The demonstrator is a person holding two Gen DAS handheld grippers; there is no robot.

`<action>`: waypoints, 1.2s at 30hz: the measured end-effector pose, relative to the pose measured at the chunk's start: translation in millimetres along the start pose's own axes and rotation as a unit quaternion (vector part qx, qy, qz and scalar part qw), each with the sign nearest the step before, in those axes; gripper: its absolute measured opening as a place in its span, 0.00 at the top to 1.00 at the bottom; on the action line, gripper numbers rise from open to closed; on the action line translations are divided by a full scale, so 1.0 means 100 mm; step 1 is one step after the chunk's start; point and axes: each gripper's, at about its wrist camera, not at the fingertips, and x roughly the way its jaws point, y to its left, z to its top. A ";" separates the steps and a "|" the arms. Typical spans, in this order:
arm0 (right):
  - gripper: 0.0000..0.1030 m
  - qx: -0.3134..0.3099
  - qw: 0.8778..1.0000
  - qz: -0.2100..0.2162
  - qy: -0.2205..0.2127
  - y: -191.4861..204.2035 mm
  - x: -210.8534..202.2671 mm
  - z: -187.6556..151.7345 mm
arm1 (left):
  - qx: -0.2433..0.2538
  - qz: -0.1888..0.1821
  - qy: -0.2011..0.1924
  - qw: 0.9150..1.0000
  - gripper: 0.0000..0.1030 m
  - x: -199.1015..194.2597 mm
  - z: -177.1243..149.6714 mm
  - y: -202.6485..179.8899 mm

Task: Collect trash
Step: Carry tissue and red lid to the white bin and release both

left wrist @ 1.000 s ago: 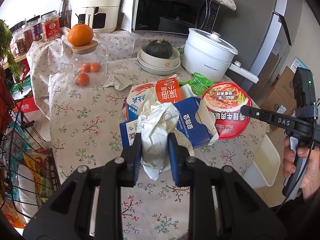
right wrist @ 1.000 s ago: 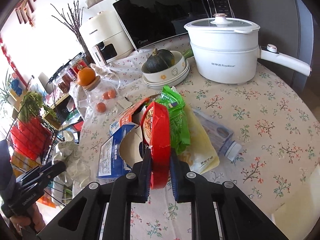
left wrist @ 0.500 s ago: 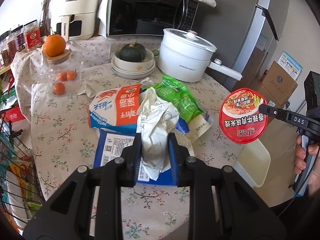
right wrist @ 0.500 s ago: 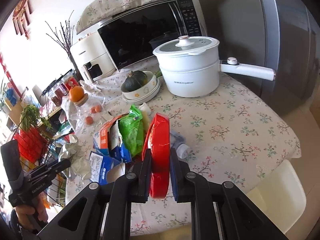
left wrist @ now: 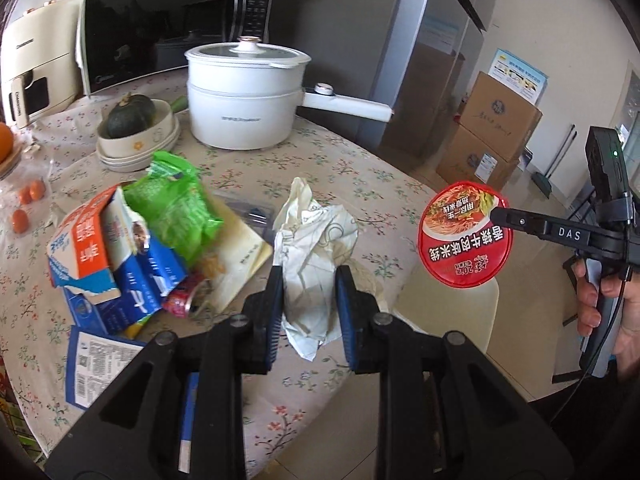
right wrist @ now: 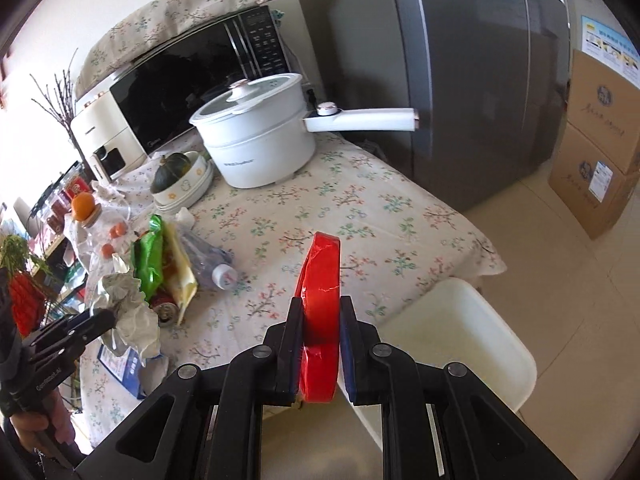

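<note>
My left gripper is shut on a crumpled white paper wrapper, held above the table's right edge. My right gripper is shut on a red instant-noodle lid, seen edge-on; the left wrist view shows the lid's printed face hanging past the table edge over a cream bin. That cream bin stands on the floor by the table corner, just below and right of the lid. More trash lies on the floral tablecloth: a green wrapper, a torn blue and orange carton and a yellowish packet.
A white electric pot with a long handle, a bowl holding a dark squash, a microwave and a grey fridge stand behind. Cardboard boxes are stacked on the floor at right. A crushed bottle lies on the table.
Both grippers have swung right across the table with their loads. The lid now hangs beyond the table edge over the cream bin, and the wrapper has left the pile.
</note>
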 end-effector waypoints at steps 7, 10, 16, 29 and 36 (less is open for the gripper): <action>0.83 0.036 0.998 -0.045 0.026 -0.64 -0.02 -0.22 | 0.042 -0.039 0.025 0.998 0.73 0.38 -0.07 -0.57; 0.83 0.053 0.996 -0.061 0.036 -0.87 -0.04 -0.30 | 0.055 -0.054 0.037 0.996 0.73 0.58 -0.12 -0.83; 0.83 0.084 0.993 -0.074 0.043 -1.15 -0.12 -0.44 | 0.085 -0.069 0.039 0.993 0.73 0.87 -0.22 -1.19; 0.83 0.087 0.989 -0.099 0.065 -1.30 -0.04 -0.57 | 0.120 -0.070 0.025 0.990 0.71 1.19 -0.32 -1.40; 0.83 0.091 0.987 -0.112 0.069 -1.34 0.01 -0.54 | 0.117 -0.059 0.018 0.991 0.35 1.13 -0.30 -1.34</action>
